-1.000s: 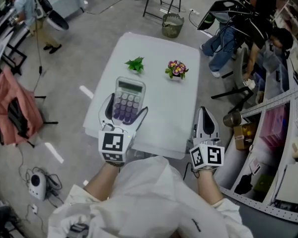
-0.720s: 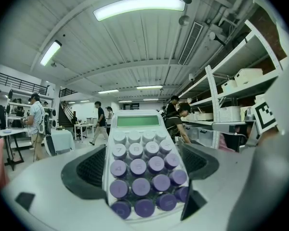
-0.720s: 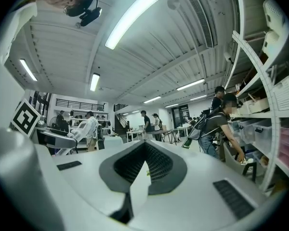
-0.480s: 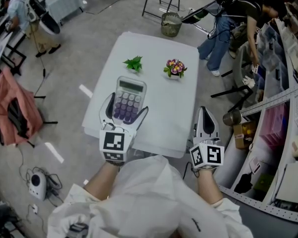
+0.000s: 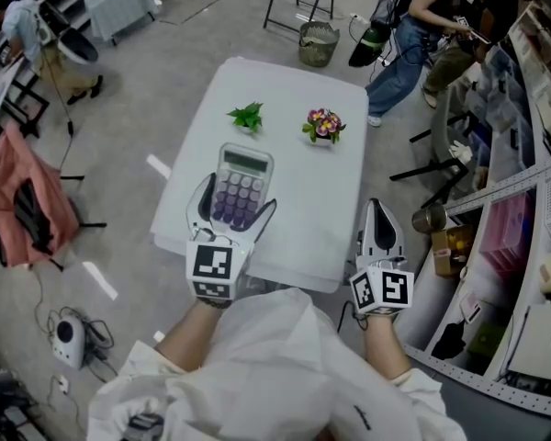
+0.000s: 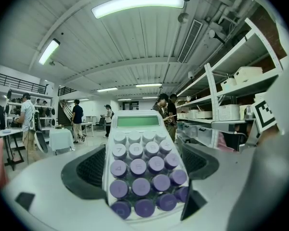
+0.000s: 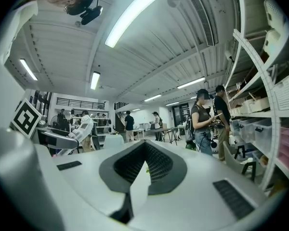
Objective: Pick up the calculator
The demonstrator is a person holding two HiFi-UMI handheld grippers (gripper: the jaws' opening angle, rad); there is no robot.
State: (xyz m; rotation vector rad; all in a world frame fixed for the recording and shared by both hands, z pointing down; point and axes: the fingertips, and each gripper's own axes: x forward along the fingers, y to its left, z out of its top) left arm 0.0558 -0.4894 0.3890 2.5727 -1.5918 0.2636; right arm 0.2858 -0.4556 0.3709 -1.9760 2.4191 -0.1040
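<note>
Left tongs (image 5: 236, 200) still pinched the white, purple-keyed plastic calculator (image 5: 241, 184) above the white worktop (image 5: 308, 200), barely moved. Pickup looked done. Right tongs (image 5: 379, 214) were pressed together, empty.

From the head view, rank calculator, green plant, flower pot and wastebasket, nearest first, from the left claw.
1. Calculator, held in the left claw.
2. Green plant, straight ahead.
3. Flower pot, ahead, rightward.
4. Wastebasket, on the floor beyond.
</note>
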